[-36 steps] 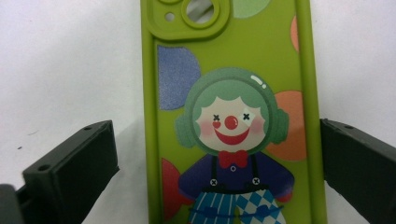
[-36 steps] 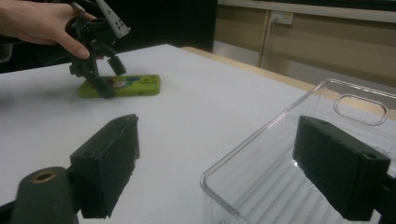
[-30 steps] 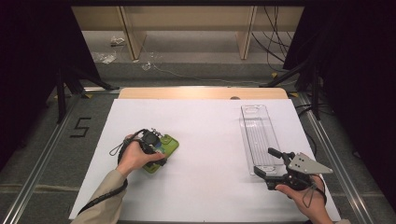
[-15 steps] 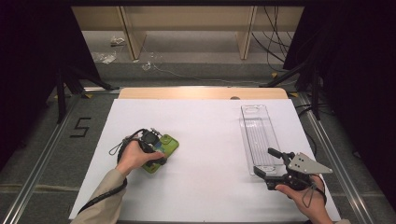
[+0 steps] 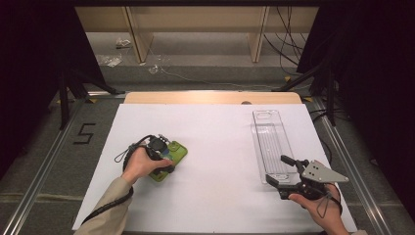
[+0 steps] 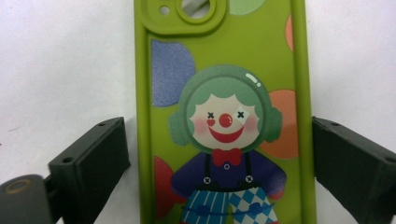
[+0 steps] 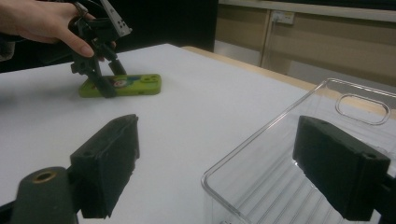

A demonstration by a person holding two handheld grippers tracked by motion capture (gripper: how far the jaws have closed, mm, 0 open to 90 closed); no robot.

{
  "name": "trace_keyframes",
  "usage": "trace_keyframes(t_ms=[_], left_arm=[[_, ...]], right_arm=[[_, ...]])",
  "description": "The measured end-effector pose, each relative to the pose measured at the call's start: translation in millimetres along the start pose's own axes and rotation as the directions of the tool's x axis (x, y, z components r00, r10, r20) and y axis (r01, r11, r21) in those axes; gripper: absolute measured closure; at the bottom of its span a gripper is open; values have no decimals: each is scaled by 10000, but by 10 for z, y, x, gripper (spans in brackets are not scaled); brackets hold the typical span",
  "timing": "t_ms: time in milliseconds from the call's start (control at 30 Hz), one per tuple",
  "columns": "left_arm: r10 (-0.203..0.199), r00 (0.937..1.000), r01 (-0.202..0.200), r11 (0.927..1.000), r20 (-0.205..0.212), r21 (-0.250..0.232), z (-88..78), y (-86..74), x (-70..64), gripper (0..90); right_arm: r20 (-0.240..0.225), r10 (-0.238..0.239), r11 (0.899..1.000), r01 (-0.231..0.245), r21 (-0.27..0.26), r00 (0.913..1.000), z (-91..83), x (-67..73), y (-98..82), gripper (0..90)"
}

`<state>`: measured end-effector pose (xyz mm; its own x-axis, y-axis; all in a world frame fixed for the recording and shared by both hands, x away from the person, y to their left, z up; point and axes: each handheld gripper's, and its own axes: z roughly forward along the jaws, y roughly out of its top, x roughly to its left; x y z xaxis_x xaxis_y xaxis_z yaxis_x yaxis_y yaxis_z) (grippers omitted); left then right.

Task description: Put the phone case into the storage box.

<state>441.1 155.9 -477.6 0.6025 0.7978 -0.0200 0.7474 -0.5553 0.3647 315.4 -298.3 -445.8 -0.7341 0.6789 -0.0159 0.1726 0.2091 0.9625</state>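
From the high view, your left gripper (image 5: 164,157) stood over the green phone case (image 5: 169,157), which lay flat on the white table cover (image 5: 215,147) left of centre, with your left hand (image 5: 140,164) wrapped around the gripper's body. Your right gripper (image 5: 284,172) sat at the near right of the table, its two jaws apart and pointing at the near end of the clear plastic tray (image 5: 270,139), which ran lengthwise away from you on the right side, well apart from the case. Your right hand (image 5: 318,208) held that gripper from below. In the left gripper view, you were looking straight down on the phone case (image 6: 224,116), back side up, with a clown printed on it and the camera cut-out at the top. One black jaw stood on each side of the case; the left one was a small gap off its long edge, the right one was just beside the other edge, and the jaws had just been closing in on the case without yet clamping it. In the right gripper view, your right gripper's (image 7: 233,177) jaws stood wide and released, the left one over bare table cover and the right one seen across the tray's (image 7: 280,149) open end, gripping nothing. Farther off, your left gripper (image 7: 95,77) pointed down onto the phone case (image 7: 123,85).
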Motion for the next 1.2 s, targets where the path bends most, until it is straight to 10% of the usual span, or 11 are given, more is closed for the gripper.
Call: trace_keyframes(t_ms=[1200], left_arm=[[-105, 9999, 104, 9998, -28, -187, -42, -6, -46, 162]], right_arm=[[-26, -25, 10000, 24, -90, 10000, -6, 4, 12, 156]])
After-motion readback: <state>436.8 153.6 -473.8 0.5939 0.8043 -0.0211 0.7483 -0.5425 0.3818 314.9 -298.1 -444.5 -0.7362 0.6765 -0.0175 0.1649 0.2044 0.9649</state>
